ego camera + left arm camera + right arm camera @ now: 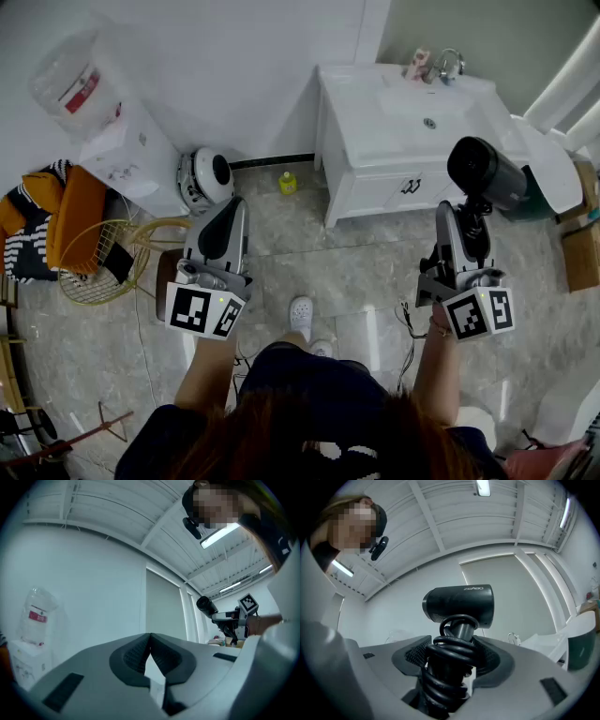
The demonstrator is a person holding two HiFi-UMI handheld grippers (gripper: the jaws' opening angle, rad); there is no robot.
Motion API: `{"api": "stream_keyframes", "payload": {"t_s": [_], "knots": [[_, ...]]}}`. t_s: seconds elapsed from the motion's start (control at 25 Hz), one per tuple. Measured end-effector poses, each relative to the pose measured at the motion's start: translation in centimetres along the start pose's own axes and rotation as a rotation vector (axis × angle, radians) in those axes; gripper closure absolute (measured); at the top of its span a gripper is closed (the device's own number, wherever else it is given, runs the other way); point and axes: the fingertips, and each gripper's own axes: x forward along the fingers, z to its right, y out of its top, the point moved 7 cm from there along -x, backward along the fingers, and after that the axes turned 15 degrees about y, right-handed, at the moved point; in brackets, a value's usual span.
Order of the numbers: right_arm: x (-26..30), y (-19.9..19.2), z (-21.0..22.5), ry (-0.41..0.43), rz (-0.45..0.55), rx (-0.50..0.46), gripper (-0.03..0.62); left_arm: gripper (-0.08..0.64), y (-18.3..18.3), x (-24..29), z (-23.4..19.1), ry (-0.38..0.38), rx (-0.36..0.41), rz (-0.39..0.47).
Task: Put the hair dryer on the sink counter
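Note:
A black hair dryer (pixel 486 173) stands upright in my right gripper (pixel 468 232), whose jaws are shut on its cord-wrapped handle. In the right gripper view the hair dryer's barrel (pixel 459 603) rises above the jaws and the coiled cord (pixel 450 660) fills the gap between them. The white sink counter (pixel 375 122) with its basin and faucet (pixel 448 64) lies ahead of me, above and to the left of the dryer. My left gripper (pixel 223 220) is held out on the left, shut with nothing in it; its pads (pixel 140 656) meet in the left gripper view.
A water dispenser (pixel 112 141) with a bottle stands against the left wall, beside a round white appliance (pixel 204 176). A wire basket (pixel 98 262) and clothes sit at the far left. A small yellow bottle (pixel 288 183) is on the floor near the cabinet. A toilet (pixel 553 169) is right of the counter.

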Motion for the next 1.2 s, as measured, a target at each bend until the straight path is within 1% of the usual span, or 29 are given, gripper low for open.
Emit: {"api": "stream_keyframes", "payload": {"t_s": [0.16,0.28,0.4,0.6,0.76,0.92,1.08,1.2], "knots": [[-3.2,1.5,-3.5,0.029,0.004,-0.004,0.304,0.541,1.6,-4.4,1.0,0.015,-0.012,0.006],[-6.3,2.1,-5.1,0.039,0.013,-0.016,0.304,0.541,1.9,-7.6,2.6,0.015,-0.004,0.009],[-8.3,2.3,-6.0,0.040,0.027,0.004,0.302,0.541,2.1,-9.6,3.6,0.015,0.005,0.009],[-10.5,2.8,-6.3,0.031,0.041,0.014,0.302,0.541,2.7,-11.0,4.8,0.003,0.014,0.016],[-11.0,3.4,-6.0,0.022,0.061,0.005,0.302,0.541,3.2,-10.8,5.4,-0.009,0.024,0.028],[-10.4,3.4,-5.5,0.012,0.067,-0.006,0.302,0.541,2.9,-9.4,5.2,-0.022,0.020,0.033],[-8.4,2.5,-5.1,0.008,0.057,-0.012,0.302,0.541,1.9,-7.1,4.2,-0.040,0.014,0.034],[-5.7,1.9,-4.4,-0.005,0.051,-0.014,0.302,0.541,1.2,-4.3,2.9,-0.058,0.009,0.027]]}}
